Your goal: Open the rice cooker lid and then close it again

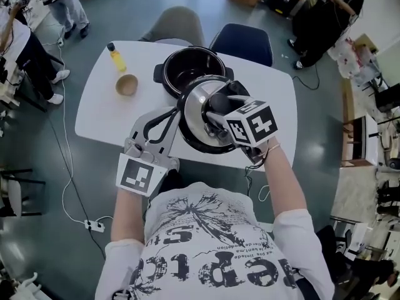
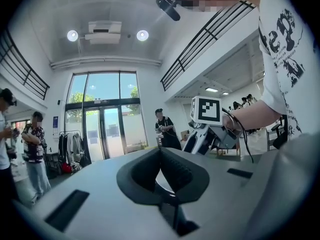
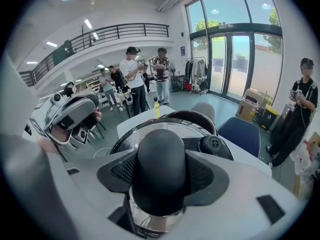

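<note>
The black rice cooker [image 1: 187, 67] stands open on the white table [image 1: 100, 108], its inner pot bare. Its steel lid [image 1: 199, 108] hangs tilted over the cooker's near edge. My right gripper [image 1: 215, 114] is shut on the lid's black knob [image 3: 161, 169], which fills the space between its pads. The cooker's rim [image 3: 192, 116] shows behind the lid in the right gripper view. My left gripper [image 1: 164, 122] sits to the lid's left, level, its fingertips together with nothing in them. In the left gripper view, the left gripper [image 2: 160, 156] faces the room, apart from the cooker.
A yellow bottle [image 1: 116, 57] and a tan cup [image 1: 127, 85] stand on the table's left part. A blue chair [image 1: 242, 42] and a grey chair [image 1: 178, 24] stand at the far side. A power strip [image 1: 95, 225] and cable lie on the floor. People stand around.
</note>
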